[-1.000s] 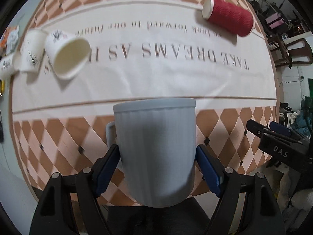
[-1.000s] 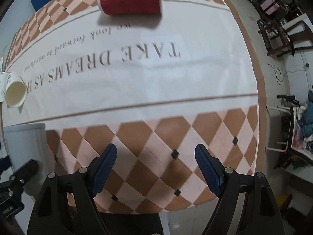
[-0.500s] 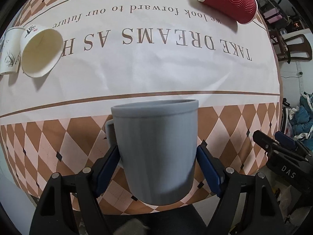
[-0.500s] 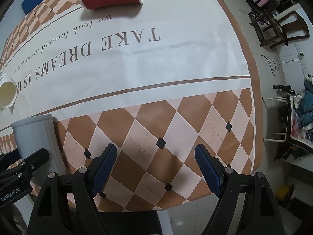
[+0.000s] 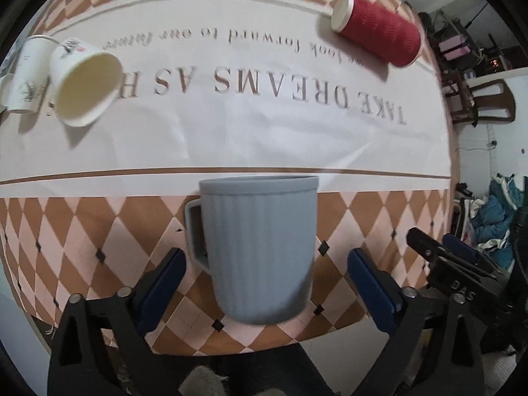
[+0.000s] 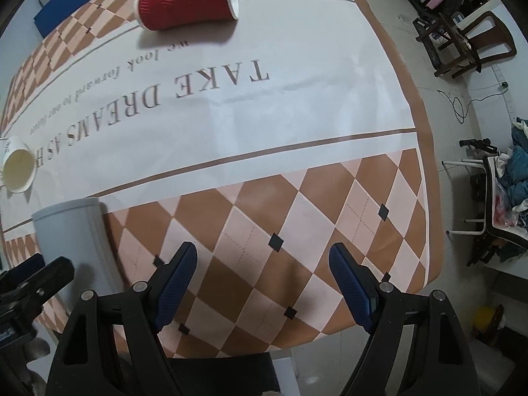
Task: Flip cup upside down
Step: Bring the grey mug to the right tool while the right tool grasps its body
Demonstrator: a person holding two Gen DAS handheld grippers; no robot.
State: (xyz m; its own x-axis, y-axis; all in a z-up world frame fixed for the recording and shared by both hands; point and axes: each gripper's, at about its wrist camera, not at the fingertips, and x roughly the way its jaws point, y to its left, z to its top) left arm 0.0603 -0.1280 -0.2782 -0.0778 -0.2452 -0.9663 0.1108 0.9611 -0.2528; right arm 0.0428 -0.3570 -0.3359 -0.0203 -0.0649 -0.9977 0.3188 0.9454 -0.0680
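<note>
Grey and ribbed along its sides, the mug stands between the fingers of the left gripper, with a squared handle jutting toward the left finger. Both blue textured pads sit clear of its walls, spread wide with a visible gap on each side, so nothing is clamped. Its wider, banded end is on top and the narrower end is at the bottom; whether that top end is the mouth cannot be told from this angle. It stands on the diamond-patterned brown and pink border of the tablecloth, near the table's front edge.

From the right wrist view, the same mug appears at the far left, well apart from the right gripper, whose blue pads are likewise spread apart over bare checked cloth, holding nothing.

Beyond the border runs a thin brown stripe, then a smooth white band printed with serif lettering. On that band to the left lies a white paper cup on its side, its cream interior facing the camera, just beside more white cups. Farthest off, to the right, a red corrugated paper cup lies on its side.
</note>
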